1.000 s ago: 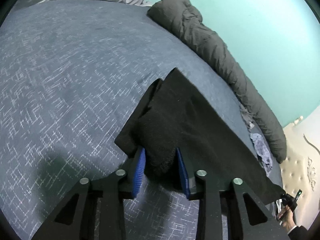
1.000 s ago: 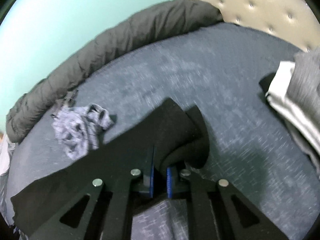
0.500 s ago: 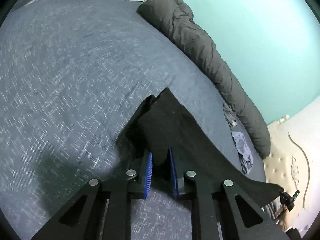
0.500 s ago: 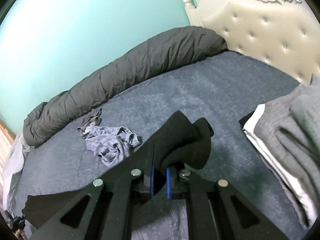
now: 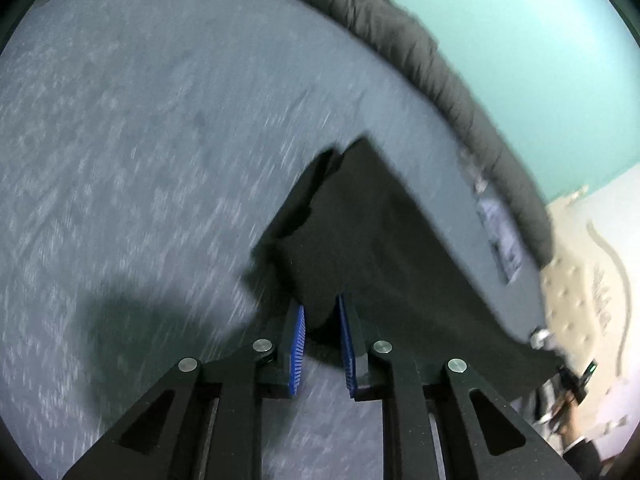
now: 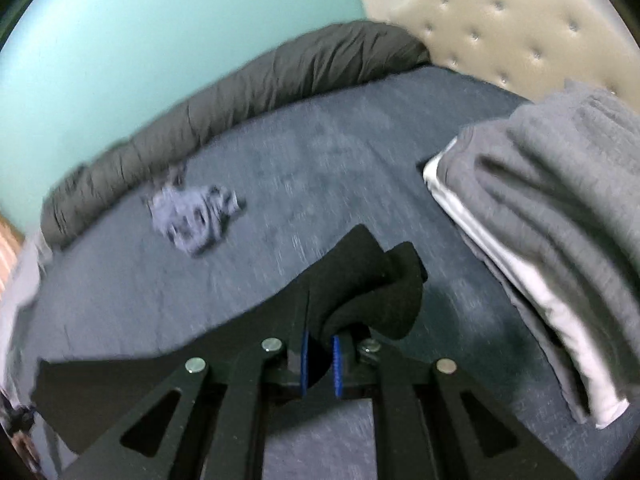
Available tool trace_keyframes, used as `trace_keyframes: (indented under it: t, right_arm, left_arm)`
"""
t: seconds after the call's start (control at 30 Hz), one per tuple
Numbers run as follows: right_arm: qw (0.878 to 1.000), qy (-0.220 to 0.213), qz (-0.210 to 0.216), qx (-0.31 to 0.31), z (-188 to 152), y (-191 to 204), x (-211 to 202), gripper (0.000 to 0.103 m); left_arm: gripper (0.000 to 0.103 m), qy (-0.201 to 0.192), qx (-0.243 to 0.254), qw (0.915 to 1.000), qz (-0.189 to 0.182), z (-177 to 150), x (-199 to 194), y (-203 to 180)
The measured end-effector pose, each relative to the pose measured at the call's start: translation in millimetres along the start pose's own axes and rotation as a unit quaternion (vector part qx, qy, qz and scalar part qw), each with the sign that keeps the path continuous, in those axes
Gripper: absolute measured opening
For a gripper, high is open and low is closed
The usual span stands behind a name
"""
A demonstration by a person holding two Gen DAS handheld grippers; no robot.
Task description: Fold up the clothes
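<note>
A black garment [image 5: 380, 248] hangs stretched between my two grippers above the blue-grey bed [image 5: 140, 140]. In the left wrist view, my left gripper [image 5: 320, 312] has a bunched corner of it between its blue pads; the jaws are opening slightly but still pinch the cloth. From there the fabric runs right to the other hand's gripper [image 5: 576, 380] at the frame edge. In the right wrist view, my right gripper [image 6: 320, 336] is shut tight on the other bunched end of the garment [image 6: 360, 280], which trails off to the lower left.
A rolled dark grey duvet [image 6: 280, 76] lies along the teal wall. A crumpled blue-grey garment [image 6: 192, 216] sits on the bed near it. A stack of folded grey clothes [image 6: 560, 220] lies at the right, before the tufted headboard [image 6: 500, 20].
The left jaws narrowed onto the black cloth. Both grippers rose and travelled across the bed with the garment. The folded stack now looms larger in the right view.
</note>
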State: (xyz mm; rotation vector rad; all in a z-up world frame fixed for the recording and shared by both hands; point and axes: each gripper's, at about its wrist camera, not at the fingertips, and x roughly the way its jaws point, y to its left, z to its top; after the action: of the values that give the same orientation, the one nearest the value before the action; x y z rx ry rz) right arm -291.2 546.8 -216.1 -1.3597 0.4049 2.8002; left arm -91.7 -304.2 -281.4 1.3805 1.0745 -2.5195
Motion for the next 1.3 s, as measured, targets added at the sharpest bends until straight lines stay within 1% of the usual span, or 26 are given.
trace_keyframes:
  t: [0.07,0.13,0.2,0.23,0.27,0.3,0.33,0.37,0.43,0.5,0.53,0.6,0.7,0.8,0.93,1.0,1.1,1.17,1.23,1.3]
  right_arm:
    - [0.999,0.019,-0.03,-0.013,-10.0,1.3,9.0,0.017]
    - [0.998,0.032,-0.057,-0.023,-19.3,3.0,14.6,0.018]
    - [0.998,0.02,-0.056,-0.011,-24.0,1.4,7.0,0.021]
    - [0.998,0.01,-0.055,-0.001,-25.7,0.4,-0.3,0.026]
    - [0.998,0.001,-0.056,0.005,-27.0,0.5,-7.7,0.037]
    - [0.998,-0.012,-0.057,0.005,-28.0,3.5,-17.5,0.046]
    - [0.998,-0.027,-0.06,-0.005,-28.3,7.5,-27.4,0.061]
    - [0.997,-0.043,-0.064,-0.018,-28.2,11.5,-36.5,0.067]
    - [0.993,-0.067,-0.087,-0.044,-25.9,14.1,-50.9,0.067]
    - [0.991,-0.063,-0.114,-0.035,-22.7,4.9,-58.2,0.067]
    - [0.991,-0.059,-0.115,-0.023,-22.4,-0.5,-61.7,0.067]
    - [0.994,-0.06,-0.095,-0.009,-26.7,-5.7,-71.2,0.067]
    - [0.996,-0.048,-0.068,-0.021,-34.4,2.5,-78.1,0.067]
    - [0.999,-0.029,-0.022,-0.041,-52.5,23.9,-80.7,0.067]
    - [0.996,0.018,0.046,-0.074,-91.0,69.9,-65.6,0.067]
    - [0.992,0.043,0.077,-0.091,-114.6,97.1,-55.7,0.067]
    - [0.982,0.078,0.121,-0.123,-149.1,141.0,-42.7,0.067]
    - [0.973,0.102,0.15,-0.145,-172.1,170.2,-34.0,0.067]
    - [0.961,0.123,0.19,-0.159,-195.3,202.1,-26.1,0.067]
    - [0.953,0.136,0.215,-0.167,-214.6,228.4,-19.9,0.067]
  left_arm:
    - [0.023,0.005,-0.013,0.9998,0.011,-7.7,2.6,4.1]
    - [0.024,0.011,-0.02,0.9994,0.026,-12.6,1.9,6.2]
    - [0.026,0.014,-0.017,0.9988,0.043,-15.3,-4.0,5.5]
    - [0.027,0.012,-0.015,0.9985,0.051,-14.8,-8.4,4.8]
    - [0.035,0.008,-0.014,0.9983,0.056,-14.0,-13.9,4.3]
    - [0.043,0.004,-0.013,0.9982,0.058,-13.6,-19.7,3.7]
    - [0.044,-0.001,-0.013,0.9981,0.06,-13.1,-25.5,3.1]
    - [0.044,-0.003,-0.009,0.9979,0.063,-13.1,-31.1,1.5]
    - [0.044,-0.004,0.006,0.9976,0.068,-15.4,-40.0,-4.8]
    - [0.044,-0.009,0.021,0.9975,0.067,-18.1,-49.2,-12.3]
    - [0.044,-0.011,0.028,0.9974,0.065,-19.6,-53.8,-15.8]
    - [0.044,-0.015,0.042,0.997,0.063,-23.6,-60.9,-22.4]
    - [0.044,-0.02,0.057,0.9962,0.063,-29.8,-69.0,-32.7]
    - [0.044,-0.021,0.072,0.9952,0.064,-38.2,-73.3,-43.6]
    - [0.044,-0.017,0.081,0.9953,0.051,-48.8,-76.7,-59.9]
    - [0.044,-0.016,0.084,0.9953,0.046,-53.7,-78.9,-65.3]
    - [0.044,-0.015,0.091,0.9949,0.041,-60.6,-82.6,-73.0]
    - [0.045,-0.015,0.1,0.994,0.042,-64.9,-84.4,-76.7]
    - [0.046,-0.016,0.107,0.9932,0.042,-69.6,-86.7,-80.4]
    - [0.047,-0.016,0.113,0.9927,0.041,-74.9,-89.8,-83.4]
